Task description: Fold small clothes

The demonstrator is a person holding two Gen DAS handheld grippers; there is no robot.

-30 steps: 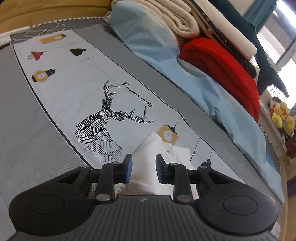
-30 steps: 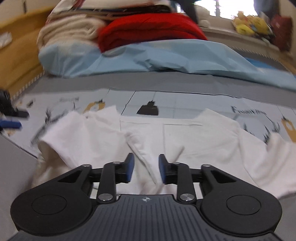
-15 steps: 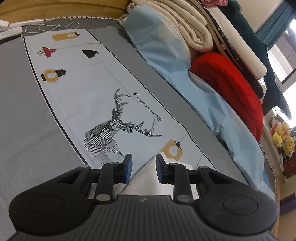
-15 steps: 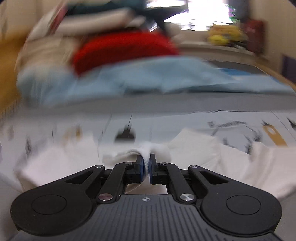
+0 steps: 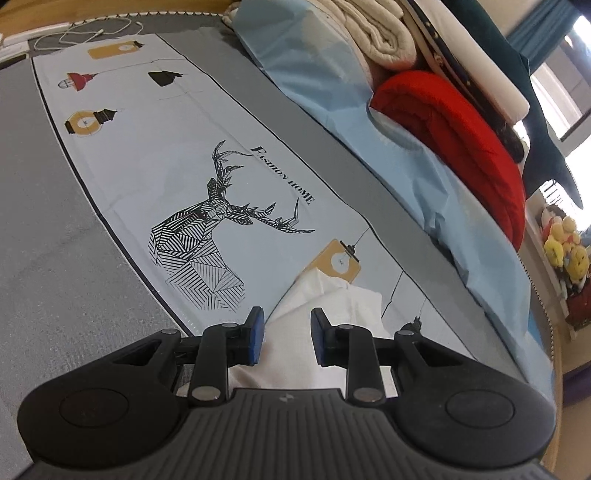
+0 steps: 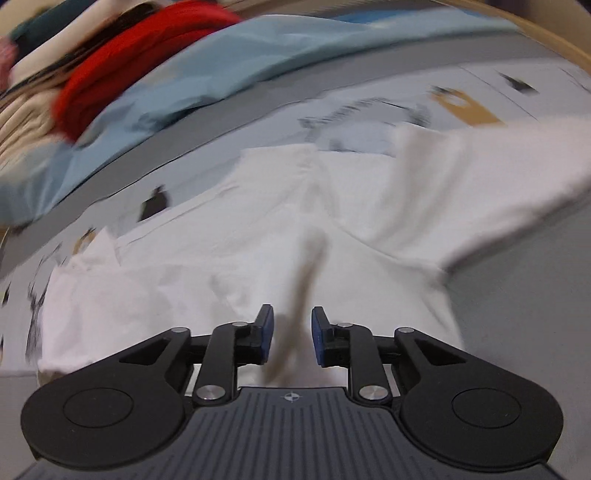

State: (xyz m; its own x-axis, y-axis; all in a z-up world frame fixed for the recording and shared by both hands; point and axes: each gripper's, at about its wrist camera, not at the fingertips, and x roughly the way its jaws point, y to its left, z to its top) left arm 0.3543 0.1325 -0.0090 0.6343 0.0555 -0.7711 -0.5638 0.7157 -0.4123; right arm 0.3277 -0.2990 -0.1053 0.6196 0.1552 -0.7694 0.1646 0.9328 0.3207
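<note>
A small white garment (image 6: 332, 221) lies spread and rumpled on a pale printed mat (image 5: 166, 166) with a deer drawing. In the right wrist view, my right gripper (image 6: 292, 332) hovers low over the garment's middle. Its jaws are opening, and a raised fold of cloth stands between the blue pads without being pressed. The view is blurred and tilted. In the left wrist view, my left gripper (image 5: 287, 332) stands open over one end of the white garment (image 5: 332, 295). Cloth shows in the gap, and the pads stay clear of it.
The mat lies on a grey bed surface (image 5: 44, 258). Along the far side lies a crumpled light blue sheet (image 5: 424, 166), with a folded red blanket (image 5: 461, 129) and a cream blanket (image 5: 376, 33) stacked behind it. A white cable (image 5: 88, 35) lies at the mat's far end. Plush toys (image 5: 565, 243) sit on the right.
The right gripper pinched a fold of the garment shut, then swung sideways and rolled, and its jaws now stand apart. The left gripper stays open, barely shifted over the cloth's end.
</note>
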